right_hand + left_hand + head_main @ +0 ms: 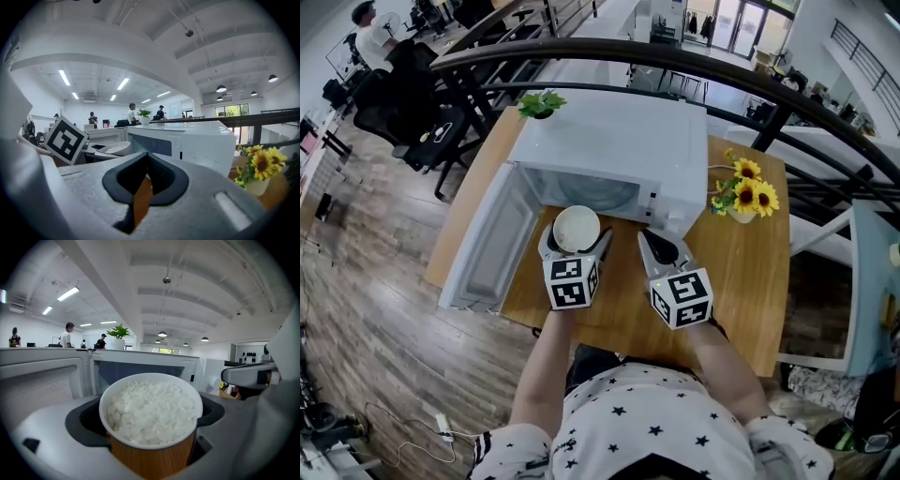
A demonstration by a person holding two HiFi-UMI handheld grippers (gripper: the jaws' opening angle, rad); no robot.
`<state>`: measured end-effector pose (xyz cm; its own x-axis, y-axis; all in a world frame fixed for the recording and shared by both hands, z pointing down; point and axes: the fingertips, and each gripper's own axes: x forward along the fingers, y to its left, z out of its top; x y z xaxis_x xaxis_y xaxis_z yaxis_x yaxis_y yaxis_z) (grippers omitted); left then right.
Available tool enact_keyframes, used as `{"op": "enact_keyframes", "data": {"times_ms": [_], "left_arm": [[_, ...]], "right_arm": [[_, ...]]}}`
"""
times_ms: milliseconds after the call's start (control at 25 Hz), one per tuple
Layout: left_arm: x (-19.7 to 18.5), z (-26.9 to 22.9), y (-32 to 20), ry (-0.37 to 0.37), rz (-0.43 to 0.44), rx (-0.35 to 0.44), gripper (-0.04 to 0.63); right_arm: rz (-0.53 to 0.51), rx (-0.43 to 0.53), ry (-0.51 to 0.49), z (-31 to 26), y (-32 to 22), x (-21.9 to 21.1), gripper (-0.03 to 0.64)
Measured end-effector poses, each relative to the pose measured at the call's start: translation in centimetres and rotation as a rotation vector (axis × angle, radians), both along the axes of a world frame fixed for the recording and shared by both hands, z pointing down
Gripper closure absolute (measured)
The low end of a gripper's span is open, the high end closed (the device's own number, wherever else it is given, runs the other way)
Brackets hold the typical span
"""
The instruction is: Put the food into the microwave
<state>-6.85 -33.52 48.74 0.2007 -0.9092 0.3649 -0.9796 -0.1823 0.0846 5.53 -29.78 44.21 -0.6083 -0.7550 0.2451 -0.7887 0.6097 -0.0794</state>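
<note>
Two grippers sit above a wooden bench (750, 281) in the middle of the head view. The left gripper (575, 246) has its fingers clasped round a bowl of rice (150, 413), held just in front of the open microwave (609, 141), whose door (487, 248) hangs out toward the lower left. The right gripper (661, 248), just beside it, has its fingers pressed together on nothing. A pot of sunflowers (745, 197) stands at the bench's right end. Dark plank floor (375, 281) fills the left. A black railing (675, 61) curves across the top, with office chairs (394, 103) in the upper left.
</note>
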Motion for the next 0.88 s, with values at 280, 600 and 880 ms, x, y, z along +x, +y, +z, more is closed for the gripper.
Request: {"op": "enact_keyframes", "data": {"times_ms": [280,600,880], "left_arm": [[0.0,2.0,-3.2,-0.034,0.031,-0.01,0.081],[-0.3,4.3,-6.5,-0.052,0.065,-0.025,0.081],[-0.2,6.0,-9.6,-0.057,0.084,-0.03,0.081]], "right_arm": [[-0.003,-0.018,0.001,0.9,-1.0,-0.4,0.612],[0.006,-0.047,0.013,2.5,-1.8,-1.0,0.612],[0.027,-0.065,0.01,3.8,-2.8,-1.0,0.612]]}}
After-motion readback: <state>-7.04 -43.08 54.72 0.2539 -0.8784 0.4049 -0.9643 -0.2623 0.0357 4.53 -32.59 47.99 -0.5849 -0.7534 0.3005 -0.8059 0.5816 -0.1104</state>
